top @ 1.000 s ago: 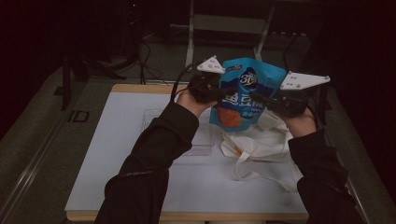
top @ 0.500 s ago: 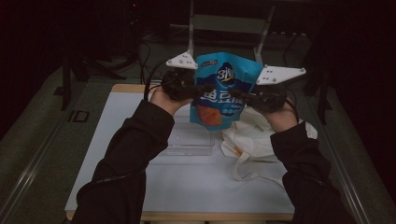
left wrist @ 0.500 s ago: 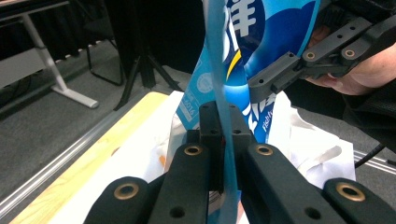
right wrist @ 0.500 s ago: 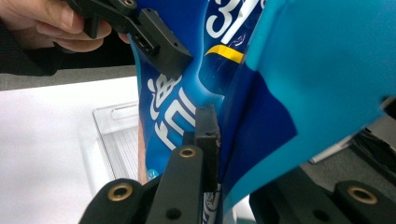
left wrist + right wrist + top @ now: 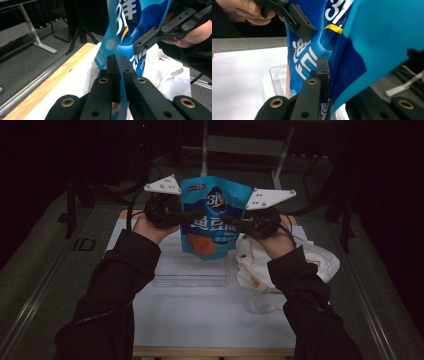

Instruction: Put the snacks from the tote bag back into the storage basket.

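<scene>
Two grippers on one snack bag here, both pinching it. My left gripper (image 5: 192, 215) is clamped on the left edge of the blue snack bag (image 5: 214, 205), jaws shut with the film sandwiched thin between them. The bag hangs upright in the air between my hands, above the clear plastic tray (image 5: 190, 272) on the white table (image 5: 200, 320), so nothing's resting on anything yet. My right gripper (image 5: 231, 221) bites the right edge, also closed on the film, and the bag buckles a bit around it. The white cloth tote (image 5: 305, 260) lies crumpled on the table just right of the tray.

Tips, I reckon: keep both pinches level so the bag doesn't twist, don't pull the hands apart hard or the film may slip out, and lower it straight over the tray rather than swinging it toward the tote.
</scene>
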